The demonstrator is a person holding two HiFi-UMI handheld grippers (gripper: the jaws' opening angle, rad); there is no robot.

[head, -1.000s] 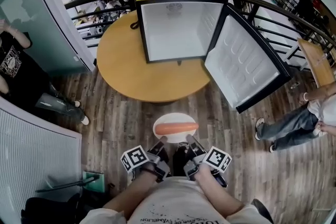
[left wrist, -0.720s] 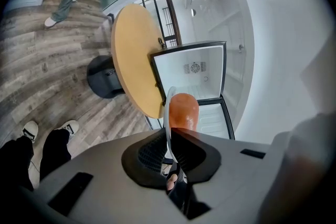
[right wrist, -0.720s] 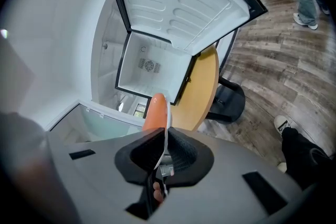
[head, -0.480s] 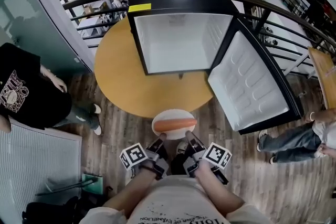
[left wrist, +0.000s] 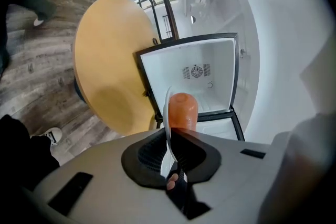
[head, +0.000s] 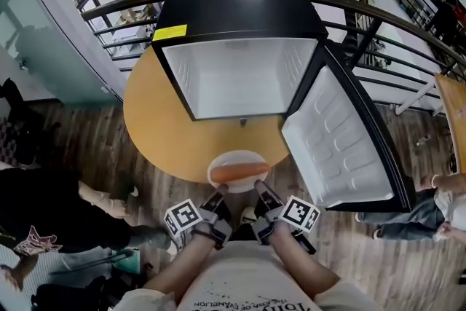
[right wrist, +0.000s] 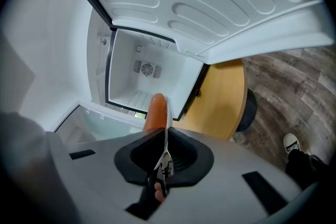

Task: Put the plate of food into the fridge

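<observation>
A white plate (head: 238,159) carrying an orange sausage (head: 239,171) hangs over the near edge of the round wooden table (head: 156,127). My left gripper (head: 218,192) is shut on the plate's near left rim and my right gripper (head: 258,188) is shut on its near right rim. The plate (left wrist: 167,128) shows edge-on between the jaws in the left gripper view, with the sausage (left wrist: 182,110) beyond. In the right gripper view the plate (right wrist: 167,134) and sausage (right wrist: 156,111) show the same way. The black mini fridge (head: 240,47) stands on the table, its white inside bare.
The fridge door (head: 342,142) swings out to the right, close to my right gripper. A dark railing (head: 378,18) curves behind the table. A person in black (head: 51,207) stands at the left and another person (head: 444,193) at the right edge. Wood floor lies underfoot.
I have moved toward the table with the plate; it now reaches over the table's near edge and the fridge looms larger. The person on the left has shifted lower in view.
</observation>
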